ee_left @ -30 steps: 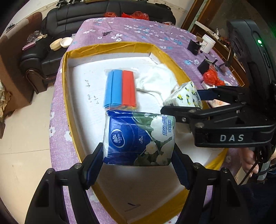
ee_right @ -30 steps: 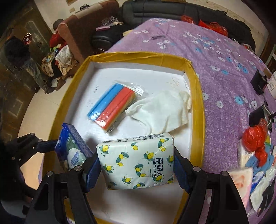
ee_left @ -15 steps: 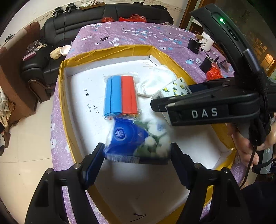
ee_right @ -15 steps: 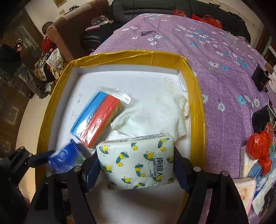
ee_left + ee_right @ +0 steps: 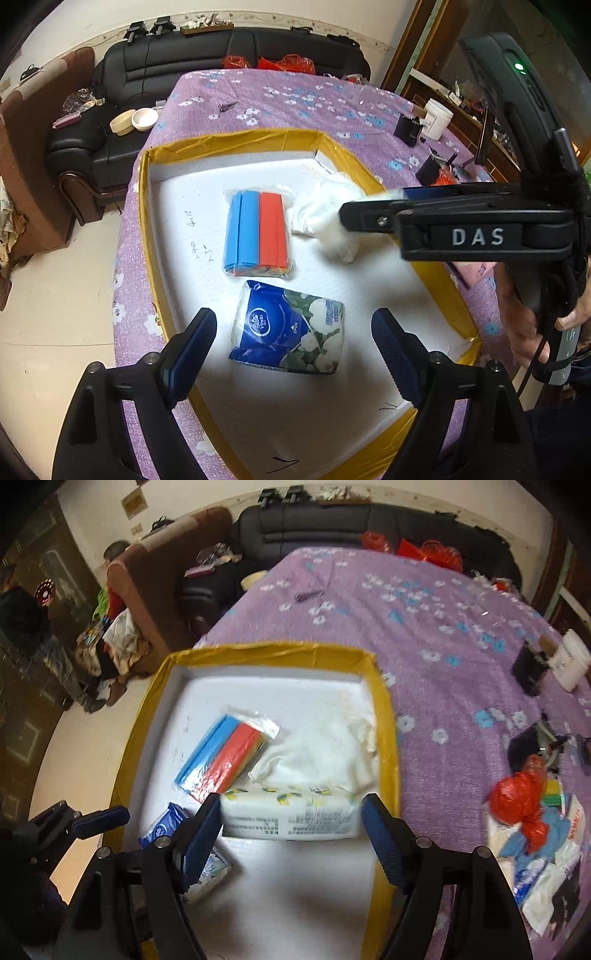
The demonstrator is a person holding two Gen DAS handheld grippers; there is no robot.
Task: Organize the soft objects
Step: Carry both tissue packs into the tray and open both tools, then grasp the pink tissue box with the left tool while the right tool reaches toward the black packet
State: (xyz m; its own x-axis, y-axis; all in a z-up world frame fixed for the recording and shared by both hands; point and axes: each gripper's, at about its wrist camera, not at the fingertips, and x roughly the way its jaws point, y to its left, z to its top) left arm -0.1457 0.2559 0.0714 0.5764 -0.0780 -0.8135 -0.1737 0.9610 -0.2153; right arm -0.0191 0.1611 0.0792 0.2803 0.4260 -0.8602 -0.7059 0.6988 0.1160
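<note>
While the left claw [image 5: 291, 343] gapes above the blue pack [image 5: 288, 332], the right claw [image 5: 290, 825] pinches the yellow-print pack [image 5: 290, 818] beside the tray rim [image 5: 388, 738].

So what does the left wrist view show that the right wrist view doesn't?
Only the left wrist view shows the blue tissue pack's whole printed top, lying free between the open left claw, the right claw side-on, and handwriting on the tray floor.

Only the right wrist view shows the yellow-print tissue pack between the right claw's fingers, apparently gripped, and the pile of bags and cloths on the purple tablecloth.

Both show the yellow-rimmed tray, the blue-and-red packet and the white cloth.
</note>
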